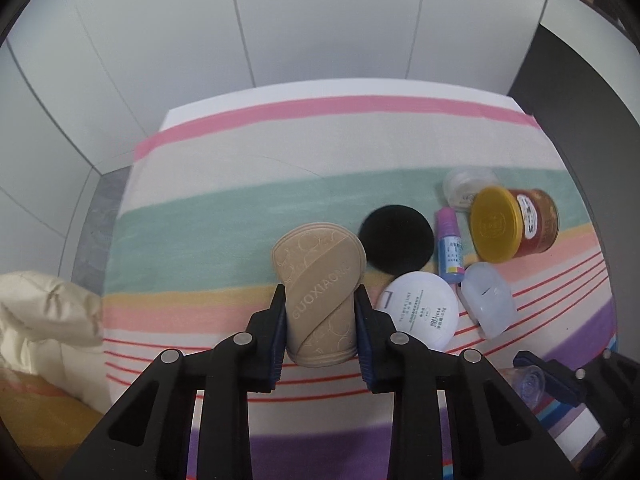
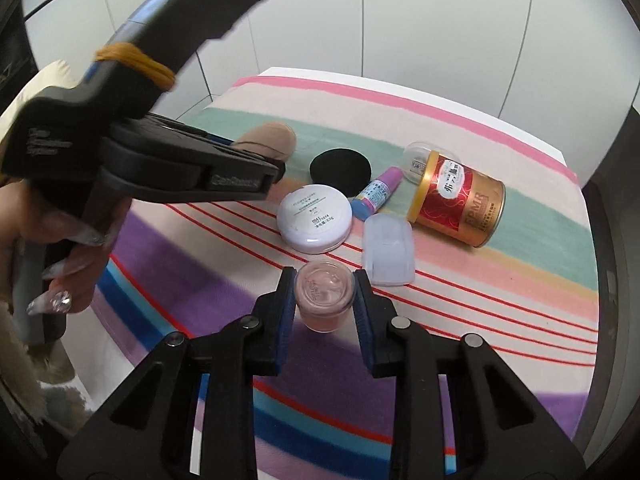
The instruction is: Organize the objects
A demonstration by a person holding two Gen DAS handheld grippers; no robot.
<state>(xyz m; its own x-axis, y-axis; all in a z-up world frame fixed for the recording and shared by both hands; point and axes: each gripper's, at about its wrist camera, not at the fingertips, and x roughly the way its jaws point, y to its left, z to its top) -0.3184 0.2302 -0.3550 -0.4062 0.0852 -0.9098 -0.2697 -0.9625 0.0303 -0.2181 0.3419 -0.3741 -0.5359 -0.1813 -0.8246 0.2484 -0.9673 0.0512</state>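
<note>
Progress looks near its end, judging by the layout. Left gripper is clamped on the tan puff, held beside the black pad. Next come the compact, dropper bottle, clear case and red tin, clustered close together. Right gripper is clamped on the pink jar, just short of the cluster; both held items remain to be placed.

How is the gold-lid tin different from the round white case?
The tin lies on its side; the white case lies flat, label up. The tin is tall, red and gold; the case is low and plain white. Both are round, rest on the striped cloth, and are held by neither tongs.
</note>
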